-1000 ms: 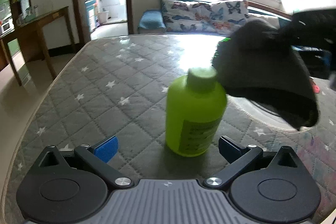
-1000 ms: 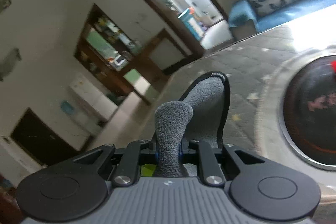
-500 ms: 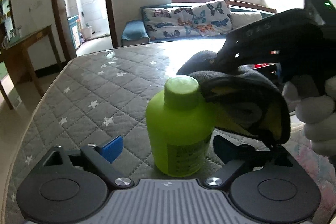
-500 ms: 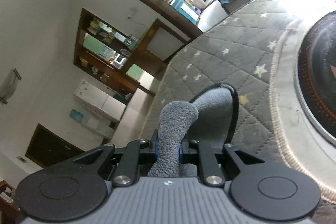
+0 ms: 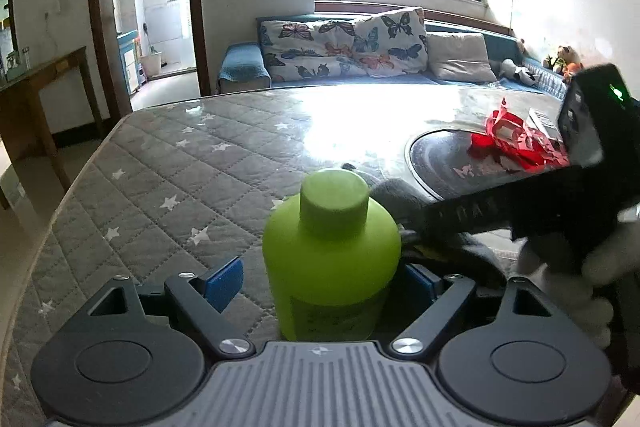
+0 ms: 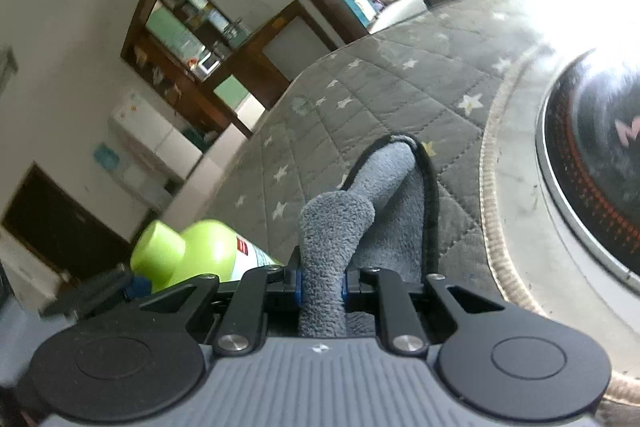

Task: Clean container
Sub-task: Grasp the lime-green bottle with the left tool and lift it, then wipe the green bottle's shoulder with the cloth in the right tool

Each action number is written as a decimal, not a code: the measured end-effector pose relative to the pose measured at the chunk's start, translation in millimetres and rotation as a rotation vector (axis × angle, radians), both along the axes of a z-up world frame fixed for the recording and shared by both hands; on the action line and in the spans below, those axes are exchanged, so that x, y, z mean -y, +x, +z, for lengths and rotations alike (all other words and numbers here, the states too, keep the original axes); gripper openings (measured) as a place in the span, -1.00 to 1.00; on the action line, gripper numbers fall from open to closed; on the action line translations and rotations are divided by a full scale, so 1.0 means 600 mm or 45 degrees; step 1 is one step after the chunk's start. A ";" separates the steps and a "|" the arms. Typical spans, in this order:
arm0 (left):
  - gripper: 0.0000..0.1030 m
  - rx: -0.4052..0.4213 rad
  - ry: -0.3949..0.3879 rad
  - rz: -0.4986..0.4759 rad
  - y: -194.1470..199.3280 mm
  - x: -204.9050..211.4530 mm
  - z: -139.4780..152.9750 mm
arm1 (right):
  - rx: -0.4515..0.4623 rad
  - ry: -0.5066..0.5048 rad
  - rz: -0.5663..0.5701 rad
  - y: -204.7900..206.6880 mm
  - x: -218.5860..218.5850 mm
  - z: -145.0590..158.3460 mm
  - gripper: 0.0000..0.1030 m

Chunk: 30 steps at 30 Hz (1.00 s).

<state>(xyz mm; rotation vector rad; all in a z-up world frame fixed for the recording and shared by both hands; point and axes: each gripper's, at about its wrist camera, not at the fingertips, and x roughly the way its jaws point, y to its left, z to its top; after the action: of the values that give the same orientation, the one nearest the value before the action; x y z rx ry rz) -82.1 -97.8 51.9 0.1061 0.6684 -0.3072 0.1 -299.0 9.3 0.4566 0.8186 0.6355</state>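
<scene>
Left wrist: one green bottle [image 5: 334, 259] is seen upright on the quilted table [image 5: 168, 163], between the left gripper's [image 5: 320, 277] parted fingers.

Right wrist: one grey cloth [image 6: 352, 223] is clamped in the right gripper [image 6: 322, 287], beside the bottle [image 6: 200, 251].

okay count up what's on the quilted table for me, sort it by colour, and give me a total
Green: 1, the bottle
Grey: 1, the cloth pinched in the right hand-held gripper
Red: 1, the crumpled wrapper
Black: 1, the round cooktop set into the table
Total: 4
</scene>
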 end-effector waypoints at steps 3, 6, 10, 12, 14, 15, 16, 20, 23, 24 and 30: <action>0.71 -0.007 -0.019 0.011 -0.001 -0.001 -0.001 | 0.019 -0.030 0.010 -0.026 0.002 0.009 -0.72; 0.72 -0.011 -0.037 0.006 -0.005 -0.002 0.000 | 0.010 -0.039 0.020 -0.047 0.011 0.011 -0.72; 0.75 0.021 -0.063 0.004 -0.014 -0.007 0.008 | -0.001 -0.076 0.044 -0.069 0.016 0.005 -0.73; 0.78 0.030 -0.099 0.007 -0.014 -0.015 0.016 | 0.013 -0.084 0.064 -0.080 0.018 0.005 -0.73; 0.78 0.036 -0.102 0.014 -0.013 -0.016 0.021 | 0.030 -0.110 0.047 -0.093 0.022 0.010 -0.73; 0.76 0.040 -0.093 0.016 -0.012 -0.014 0.022 | 0.028 -0.113 0.032 -0.096 0.024 0.013 -0.73; 0.76 0.040 -0.083 0.018 -0.011 -0.011 0.021 | 0.027 -0.112 0.018 -0.097 0.027 0.016 -0.74; 0.45 0.028 -0.058 0.027 -0.006 -0.003 0.011 | 0.053 -0.074 -0.045 -0.106 0.045 0.036 -0.74; 0.39 0.035 -0.065 0.018 -0.004 0.001 0.005 | 0.087 -0.043 -0.070 -0.108 0.057 0.053 -0.74; 0.39 0.044 -0.053 0.004 -0.006 0.002 0.004 | 0.102 -0.032 -0.075 -0.107 0.061 0.060 -0.74; 0.38 0.046 -0.097 -0.177 -0.029 -0.006 0.002 | 0.174 0.060 -0.049 -0.112 0.074 0.103 -0.74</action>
<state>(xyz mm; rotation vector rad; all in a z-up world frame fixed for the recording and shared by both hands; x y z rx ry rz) -99.2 -94.4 52.9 0.0851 0.6143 -0.4632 -67.1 -343.7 71.0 0.4652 0.6655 0.6442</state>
